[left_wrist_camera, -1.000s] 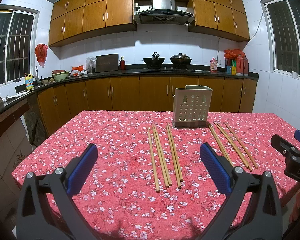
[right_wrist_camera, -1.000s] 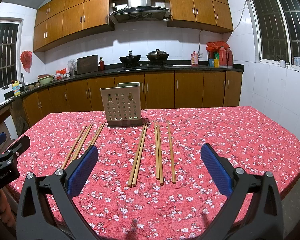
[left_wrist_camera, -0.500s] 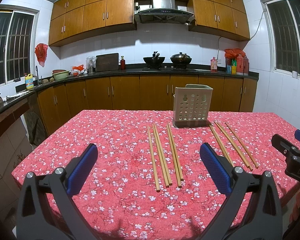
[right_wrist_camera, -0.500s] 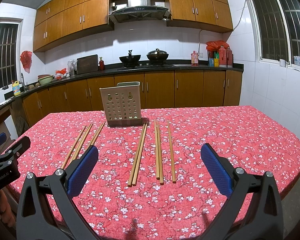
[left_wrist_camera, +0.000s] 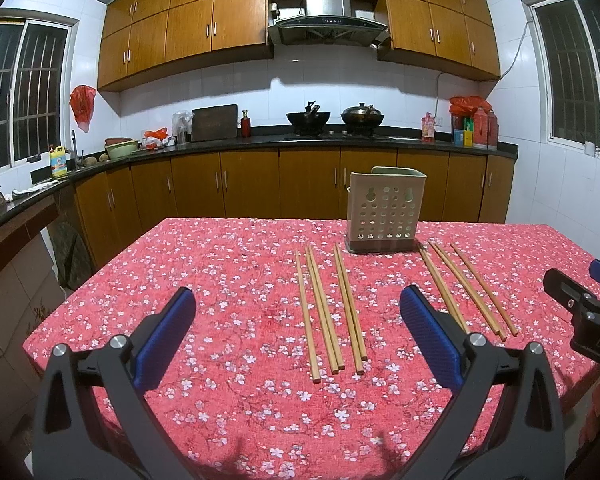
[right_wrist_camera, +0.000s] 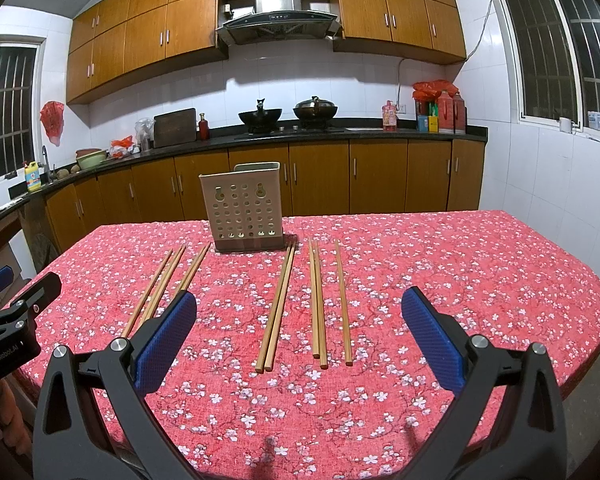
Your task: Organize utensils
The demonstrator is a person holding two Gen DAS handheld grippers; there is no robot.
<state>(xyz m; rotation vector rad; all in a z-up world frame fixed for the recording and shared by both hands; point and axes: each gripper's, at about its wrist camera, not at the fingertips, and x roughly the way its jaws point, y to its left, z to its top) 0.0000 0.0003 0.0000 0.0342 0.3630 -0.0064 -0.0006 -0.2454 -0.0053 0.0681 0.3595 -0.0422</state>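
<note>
Both grippers, left gripper [left_wrist_camera: 298,330] and right gripper [right_wrist_camera: 299,330], hover spread wide and empty; pinch one thin wooden chopstick [right_wrist_camera: 342,306] mid-length, then tip it into the perforated beige plastic holder [right_wrist_camera: 244,210].

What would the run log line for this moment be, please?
left gripper: open, empty | right gripper: open, empty | chopsticks: flat on tablecloth | holder: upright | stage: before first pick

chopsticks [right_wrist_camera: 276,308]: 8; perforated holder [right_wrist_camera: 244,210]: 1; woks [right_wrist_camera: 259,115]: 2; grippers [right_wrist_camera: 298,324]: 2

only holder [left_wrist_camera: 385,211] blocks chopsticks [left_wrist_camera: 329,307]
</note>
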